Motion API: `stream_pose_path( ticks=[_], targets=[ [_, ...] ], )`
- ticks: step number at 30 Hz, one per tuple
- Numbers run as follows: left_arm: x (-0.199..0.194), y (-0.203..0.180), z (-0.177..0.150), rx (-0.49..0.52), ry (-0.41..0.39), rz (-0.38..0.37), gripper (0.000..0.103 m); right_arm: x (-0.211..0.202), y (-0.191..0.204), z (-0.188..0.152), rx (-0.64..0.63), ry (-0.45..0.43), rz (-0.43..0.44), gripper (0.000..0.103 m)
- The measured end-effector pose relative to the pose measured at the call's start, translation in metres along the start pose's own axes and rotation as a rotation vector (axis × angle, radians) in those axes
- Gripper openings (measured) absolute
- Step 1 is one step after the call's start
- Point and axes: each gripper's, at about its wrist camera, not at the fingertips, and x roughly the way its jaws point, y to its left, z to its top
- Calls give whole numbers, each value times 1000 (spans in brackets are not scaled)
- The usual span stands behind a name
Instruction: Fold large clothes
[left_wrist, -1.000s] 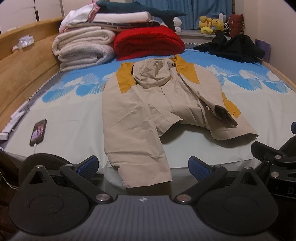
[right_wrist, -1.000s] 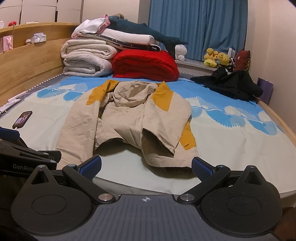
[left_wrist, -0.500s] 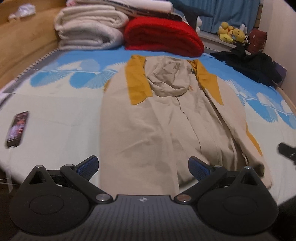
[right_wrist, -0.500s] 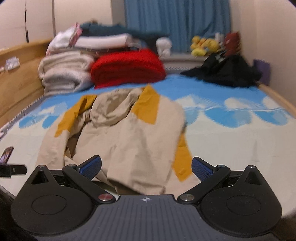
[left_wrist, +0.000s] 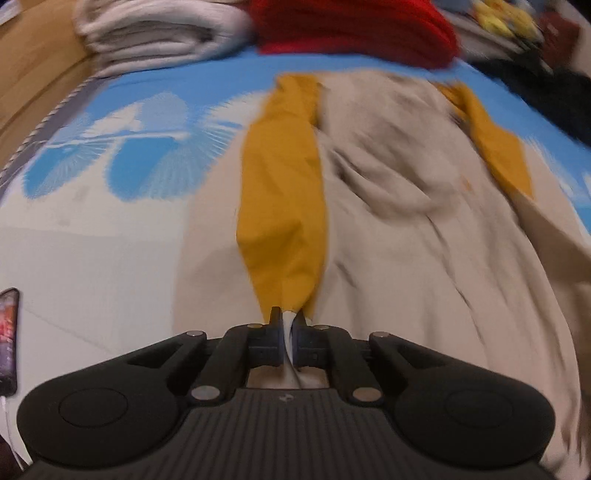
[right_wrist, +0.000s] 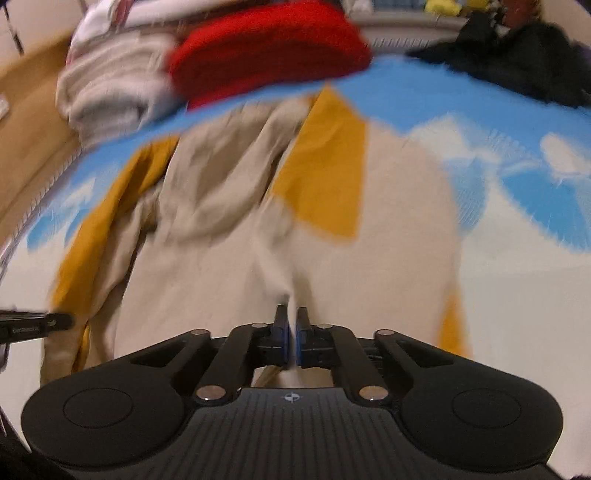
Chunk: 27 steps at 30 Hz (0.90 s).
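A beige jacket (left_wrist: 424, 258) with mustard panels lies spread and rumpled on the blue-and-white bed (left_wrist: 122, 155). Left tongs (left_wrist: 288, 321) pinch its fabric; right tongs (right_wrist: 291, 319) pinch beige cloth. Only the left view shows a phone (left_wrist: 8, 339) at near left.

Blurred stacked blankets (left_wrist: 159, 37), phone (left_wrist: 8, 339) cut off

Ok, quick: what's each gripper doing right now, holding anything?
Left gripper: shut on the beige and mustard fabric jacket.
Right gripper: shut on the same jacket's beige cloth.
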Motion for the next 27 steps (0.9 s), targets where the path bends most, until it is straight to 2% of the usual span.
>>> stream_pose_path(
  ticks=[2,5,6,7,8,9,10,11,12,13,14,16,17,21,23,25,27],
  targets=[
    [8,26,28,-21,-54,112,2,-16,-28,27,-60,-112,-111,1],
    [36,72,86,-65,-119,370,2,-25,-93,78,-15,-198,-323,1],
    [47,92,108,-94,-134,464,3,-28,-123,99,21,-253,-464,1],
    [55,113,129,-138,-139,552,8,-32,-150,116,70,-311,-629,2],
    [57,131,144,-197,-131,597,29,-40,-177,130,147,-369,-802,22],
    [57,150,158,-280,-114,619,52,-52,-200,138,219,-414,-913,34],
    [54,160,168,-344,-104,614,95,-61,-214,139,257,-440,-935,52],
    [47,166,172,-385,-136,580,102,-71,-222,135,270,-468,-890,55],
    [37,166,169,-401,-212,528,103,-78,-225,125,262,-482,-819,58],
    [31,161,166,-394,-253,483,103,-80,-223,114,243,-474,-759,67],
    [27,154,160,-375,-254,443,103,-80,-220,100,217,-442,-703,73],
    [21,130,142,-298,-224,308,103,-73,-207,66,170,-358,-587,74],
    [17,115,131,-257,-214,256,103,-69,-197,44,157,-302,-498,74],
    [-10,45,53,-109,-205,54,103,-67,-154,-32,176,-123,-182,77],
    [-19,15,12,-62,-182,-52,103,-67,-130,-62,172,-47,-123,83],
    [-32,-11,-34,-12,-143,-150,103,-65,-118,-93,164,8,-106,85],
    [-43,-31,-79,31,-107,-209,103,-62,-108,-116,145,82,-89,85]
  ],
)
